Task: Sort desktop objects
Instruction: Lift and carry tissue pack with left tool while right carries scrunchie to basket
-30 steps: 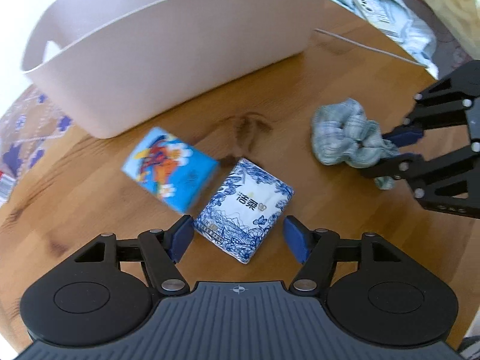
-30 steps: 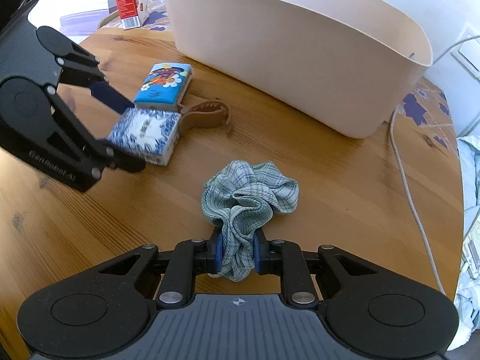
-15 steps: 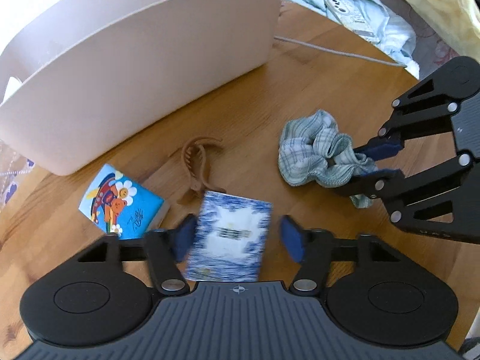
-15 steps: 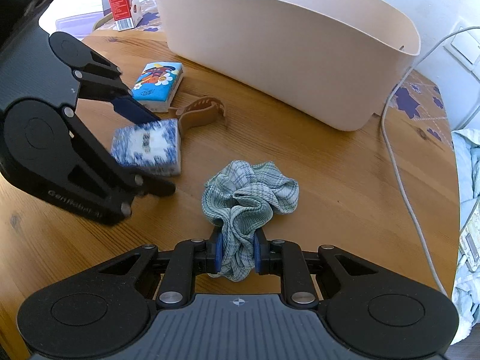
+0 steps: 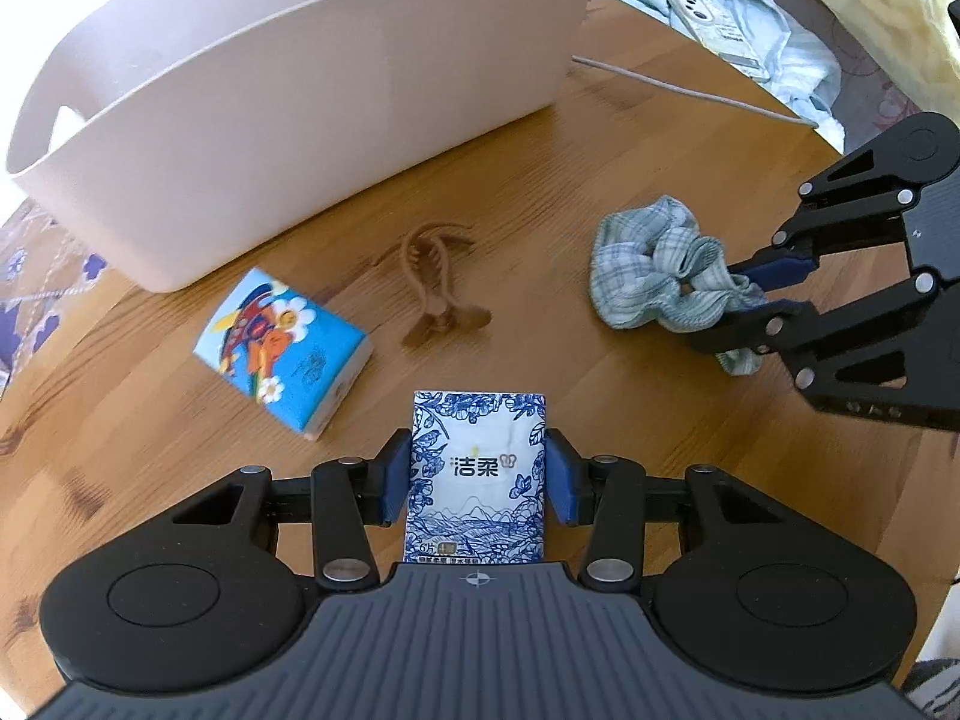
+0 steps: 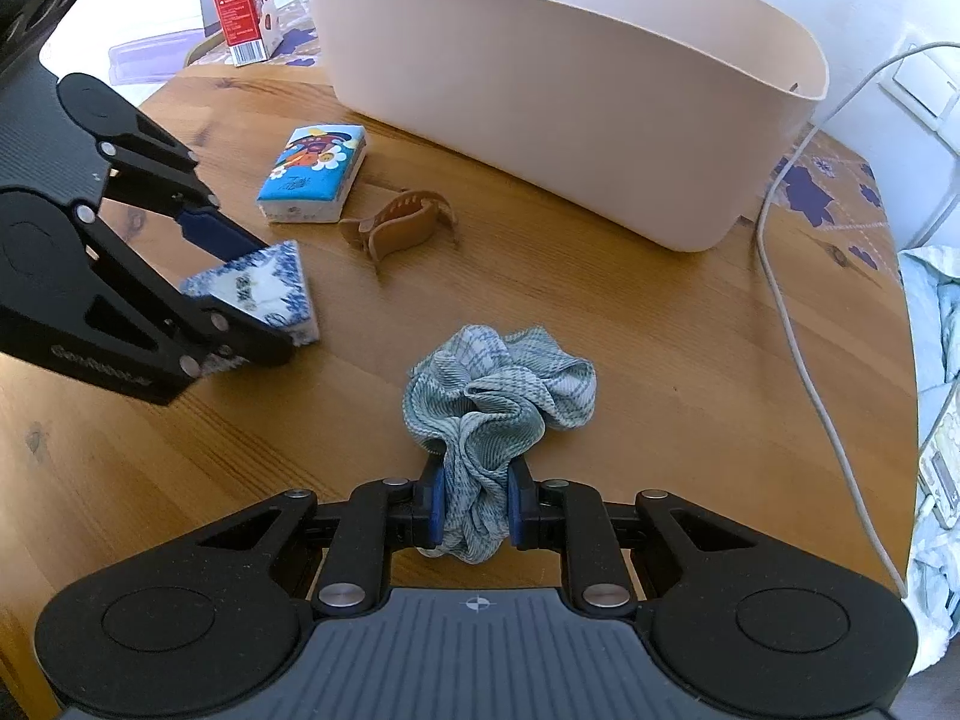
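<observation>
While the left gripper point(image 5: 478, 475) is closing on the blue-and-white tissue pack point(image 5: 478, 480) and the right gripper point(image 6: 475, 504) is clamped on the plaid scrunchie point(image 6: 498, 396), the beige storage bin point(image 5: 312, 120) is seen beyond both, at upper frame.

Legible print is found on the blue-and-white tissue pack point(image 5: 478, 474): the characters 洁柔 are printed across its white centre panel, and "6片" is read near its lower edge, above a line of characters too small to be made out. An embossed mark beginning "Gen" is seen on the side of the left gripper point(image 6: 240, 288), the remainder being unclear. On the red carton point(image 6: 243, 0) a barcode is noted; its other print cannot be read.
</observation>
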